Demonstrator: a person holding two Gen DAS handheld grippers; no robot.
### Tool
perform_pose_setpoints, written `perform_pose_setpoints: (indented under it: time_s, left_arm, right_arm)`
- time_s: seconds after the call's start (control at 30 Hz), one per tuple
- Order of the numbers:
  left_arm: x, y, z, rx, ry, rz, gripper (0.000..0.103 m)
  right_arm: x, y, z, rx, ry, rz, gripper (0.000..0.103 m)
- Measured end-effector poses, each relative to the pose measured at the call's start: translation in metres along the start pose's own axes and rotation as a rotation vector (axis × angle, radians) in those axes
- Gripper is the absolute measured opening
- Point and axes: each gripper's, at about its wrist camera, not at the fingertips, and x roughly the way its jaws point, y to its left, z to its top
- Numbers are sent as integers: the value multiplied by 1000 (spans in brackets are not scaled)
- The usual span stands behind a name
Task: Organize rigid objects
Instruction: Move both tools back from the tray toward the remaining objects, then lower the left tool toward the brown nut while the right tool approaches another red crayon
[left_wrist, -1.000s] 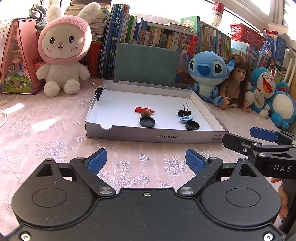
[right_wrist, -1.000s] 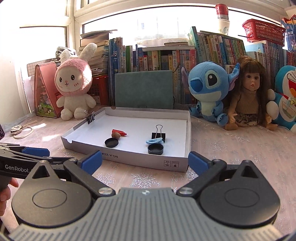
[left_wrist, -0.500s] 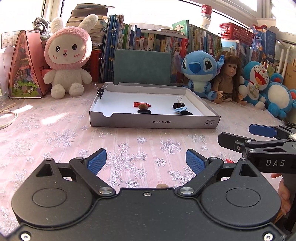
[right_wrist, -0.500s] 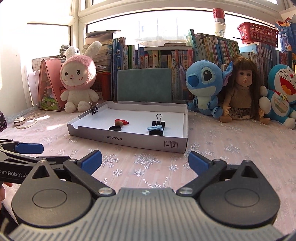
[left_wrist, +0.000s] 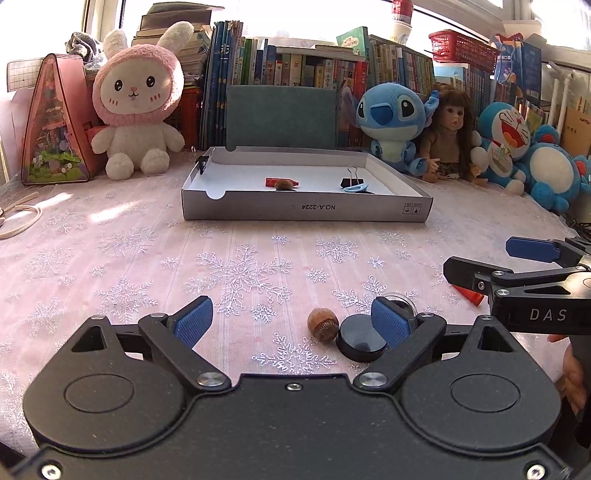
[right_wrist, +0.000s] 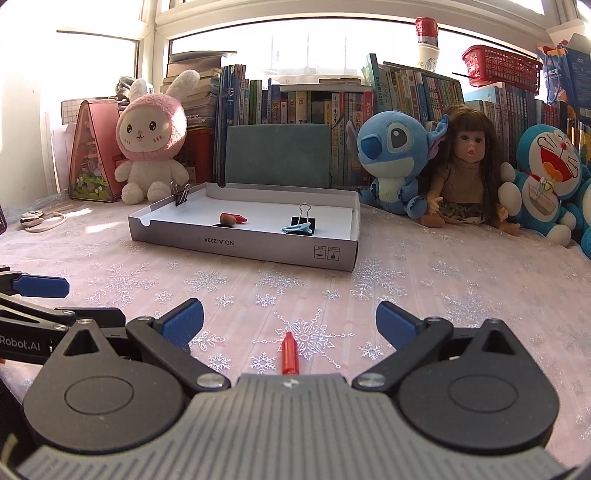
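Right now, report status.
Both grippers open, left gripper, right gripper. Acorn and black cap between left's fingers; red crayon under right. Nothing blocking.

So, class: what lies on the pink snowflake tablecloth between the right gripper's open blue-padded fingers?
A small red crayon-like stick, lying untouched midway between the right gripper fingers, seen in the right wrist view.

The tabletop (left_wrist: 110, 258) wore a pale pink cloth patterned with silvery white snowflakes. The shallow box (left_wrist: 306, 212) was grey outside and white within. Near the left tool (left_wrist: 291, 323), black with blue pads, lay a brown acorn (left_wrist: 322, 323) and a black cap (left_wrist: 360, 339). A red crayon (right_wrist: 289, 352) lay before the grey-bodied right tool (right_wrist: 290, 325). The bunny (left_wrist: 138, 99) was pink and white.
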Motion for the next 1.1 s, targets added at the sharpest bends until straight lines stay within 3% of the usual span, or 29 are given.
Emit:
perform_pose_setpoints:
  time_s: [0.27, 0.6, 0.93, 1.1]
  left_arm:
    - [-7, -4, -10, 28, 24, -36, 91]
    - [-5, -8, -12, 37, 39, -42, 63]
    - [3, -5, -9, 52, 33, -1, 58]
    - [5, 2, -5, 31, 30, 28, 50]
  right_arm:
    - [-7, 1, -13, -24, 11, -21, 103]
    - [-5, -1, -24, -28, 47, -33, 103]
    - [-2, -6, -26, -20, 67, -64, 103]
    - [-2, -11, -26, -23, 80, -85, 102]
